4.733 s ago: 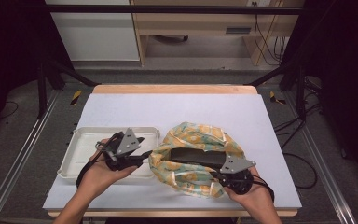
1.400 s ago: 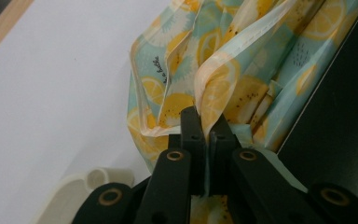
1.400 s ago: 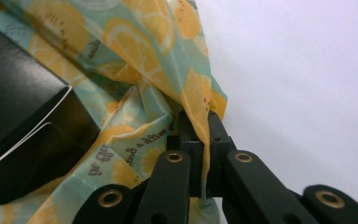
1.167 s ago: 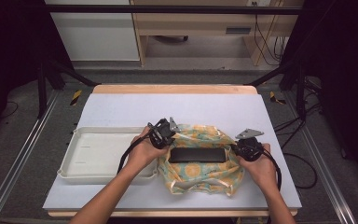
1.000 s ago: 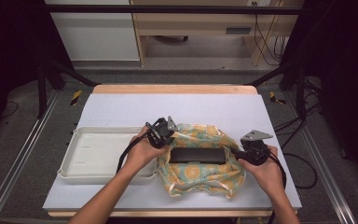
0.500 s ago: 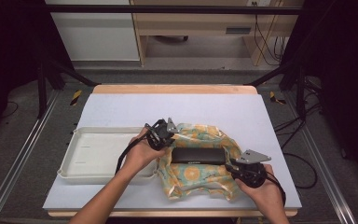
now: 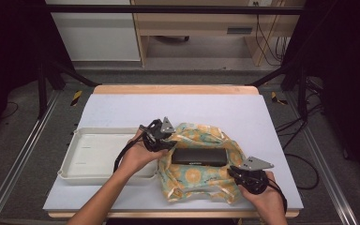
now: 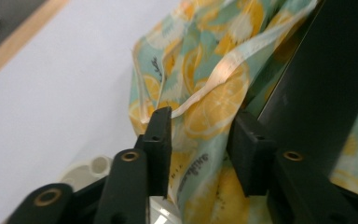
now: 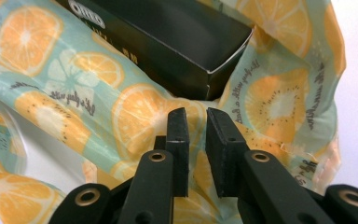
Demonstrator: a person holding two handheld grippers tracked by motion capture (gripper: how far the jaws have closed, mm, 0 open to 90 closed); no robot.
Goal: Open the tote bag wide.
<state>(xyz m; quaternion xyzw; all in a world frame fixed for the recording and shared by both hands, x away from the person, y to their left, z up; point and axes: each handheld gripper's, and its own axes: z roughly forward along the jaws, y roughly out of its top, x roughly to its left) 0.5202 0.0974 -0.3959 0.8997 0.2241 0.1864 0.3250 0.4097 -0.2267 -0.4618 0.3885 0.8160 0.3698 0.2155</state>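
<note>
A cloth [image 7: 192, 178] printed with orange and kiwi slices lies bunched on the table, with a black box [image 7: 199, 156] lying on its middle. My left gripper [image 7: 171, 143] is at the cloth's left edge. Its jaws have just been opening, and in the left gripper view [image 8: 200, 135] they stand apart with the cloth's seamed edge [image 8: 214, 74] loose between them. My right gripper [image 7: 233, 171] is at the cloth's near right corner. Its jaws have just been closing, and in the right gripper view [image 9: 198, 123] only a narrow gap is left, with the cloth [image 9: 135, 116] behind it and the box [image 9: 168, 46] beyond.
A white tray [image 7: 89, 140] lies left of the cloth, under my left forearm. The white table top [image 7: 215, 112] stretches bare behind the cloth. Metal rails run along both sides of the table, and cables hang at the right.
My right gripper has come from the cloth's right edge toward the near right corner and narrowed its jaws. The left gripper's jaws have opened off the cloth edge.
</note>
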